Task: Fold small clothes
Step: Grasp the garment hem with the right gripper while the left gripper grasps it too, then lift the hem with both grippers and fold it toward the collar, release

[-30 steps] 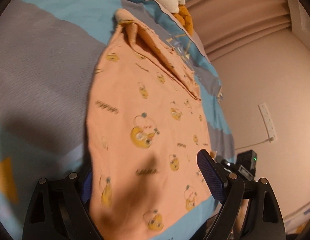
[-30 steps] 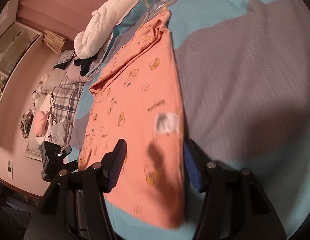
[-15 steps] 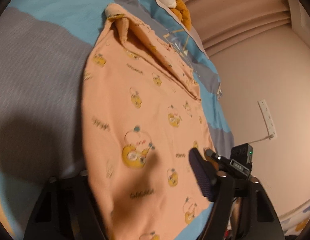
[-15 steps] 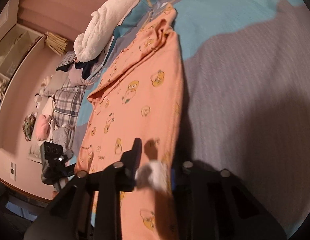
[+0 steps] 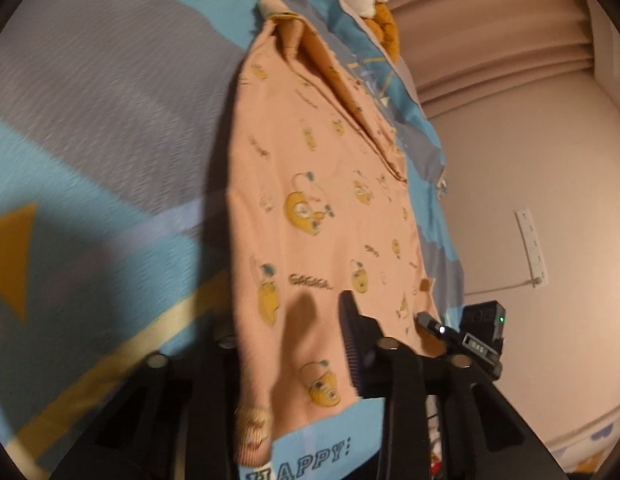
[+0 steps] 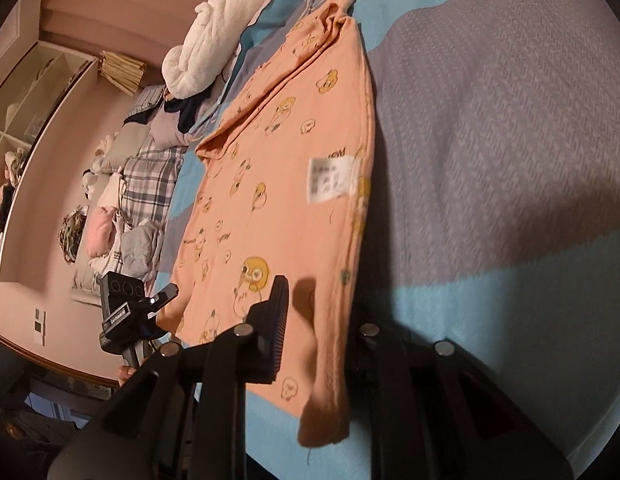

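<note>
Garment (image 5: 310, 208) edge sits in both my grippers. Left gripper (image 5: 294, 344): one pad shows on top of the peach fabric, the other is hidden beneath it, so I judge it pinching the near hem corner; the gap itself I cannot see. Right gripper (image 6: 317, 320): same picture, one pad above the cloth, the cloth draped across the far finger, so I read it as clamped on the other near corner.

Outward from the fingers: the garment, printed with yellow ducks, runs straight away from both grippers, long axis along my line of sight, its far end with the folded sleeve lying on the bedspread (image 5: 110, 100). A white care label (image 6: 329, 180) faces up on the right-hand side. Near edge is raised off the bed; far end rests flat.

Judgement: both hands are equally near; the coming fold turns on carrying this near hem forward along the long axis onto the far end.

Containers: a shelf unit (image 6: 26, 96) stands beyond the bed; contents too small to tell.
</note>
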The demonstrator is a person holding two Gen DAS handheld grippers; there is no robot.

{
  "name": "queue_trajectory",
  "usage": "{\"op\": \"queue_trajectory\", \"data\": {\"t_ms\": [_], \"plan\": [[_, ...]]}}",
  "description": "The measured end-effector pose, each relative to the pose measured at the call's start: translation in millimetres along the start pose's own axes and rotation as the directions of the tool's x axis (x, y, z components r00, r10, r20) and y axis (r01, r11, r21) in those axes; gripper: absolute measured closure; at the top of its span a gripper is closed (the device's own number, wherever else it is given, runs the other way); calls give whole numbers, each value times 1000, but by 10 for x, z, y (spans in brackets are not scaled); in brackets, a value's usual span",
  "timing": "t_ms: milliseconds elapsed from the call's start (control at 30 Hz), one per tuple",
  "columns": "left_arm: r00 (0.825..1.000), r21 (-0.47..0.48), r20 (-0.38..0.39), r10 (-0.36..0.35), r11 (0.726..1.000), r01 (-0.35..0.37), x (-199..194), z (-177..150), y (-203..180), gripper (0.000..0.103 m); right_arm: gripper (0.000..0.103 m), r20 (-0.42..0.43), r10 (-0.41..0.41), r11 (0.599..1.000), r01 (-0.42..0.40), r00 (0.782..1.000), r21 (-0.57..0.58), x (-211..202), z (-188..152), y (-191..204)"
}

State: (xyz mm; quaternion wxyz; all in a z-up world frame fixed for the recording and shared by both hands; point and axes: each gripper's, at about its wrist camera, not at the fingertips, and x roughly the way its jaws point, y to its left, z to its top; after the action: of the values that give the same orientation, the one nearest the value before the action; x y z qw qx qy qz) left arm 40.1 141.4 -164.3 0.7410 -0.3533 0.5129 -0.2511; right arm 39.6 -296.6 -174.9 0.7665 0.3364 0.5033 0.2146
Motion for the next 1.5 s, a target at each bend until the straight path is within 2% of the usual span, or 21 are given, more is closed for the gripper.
{"op": "queue_trajectory", "data": {"t_ms": [33,67,200,300,400,567,833,1100,1333,1500], "plan": [[1000,-12,-1,9,1000,-9,-1,4,11,87,91,-4,-11,1000,11,1000,-11,10,-3,21],[1000,-28,-1,12,1000,-12,-10,10,27,89,96,-7,-21,1000,21,1000,-18,18,-9,38],[1000,-33,24,-2,999,2,-77,20,-32,92,97,-16,-16,999,15,1000,-34,3,-17,105],[998,-21,35,-55,998,56,-114,55,-96,92,97,12,42,997,-41,999,-67,-54,-5,233],[987,-4,63,-145,989,145,-166,99,-175,92,97,50,91,993,-87,995,-83,-106,24,307],[975,-7,91,-204,979,205,-163,216,-226,92,97,87,167,983,-159,982,-95,-150,103,384],[951,10,150,-270,962,271,-202,492,-378,92,97,158,279,957,-261,947,-124,-243,300,569],[933,45,205,-295,955,292,-203,1000,-559,92,97,215,314,942,-275,925,-192,-301,740,796],[909,59,272,-316,948,312,-106,1616,-663,92,97,292,287,950,-233,912,-206,-271,1310,864],[910,58,292,-295,955,291,66,2029,-699,92,97,345,285,953,-227,895,-200,-198,1739,824]]}}
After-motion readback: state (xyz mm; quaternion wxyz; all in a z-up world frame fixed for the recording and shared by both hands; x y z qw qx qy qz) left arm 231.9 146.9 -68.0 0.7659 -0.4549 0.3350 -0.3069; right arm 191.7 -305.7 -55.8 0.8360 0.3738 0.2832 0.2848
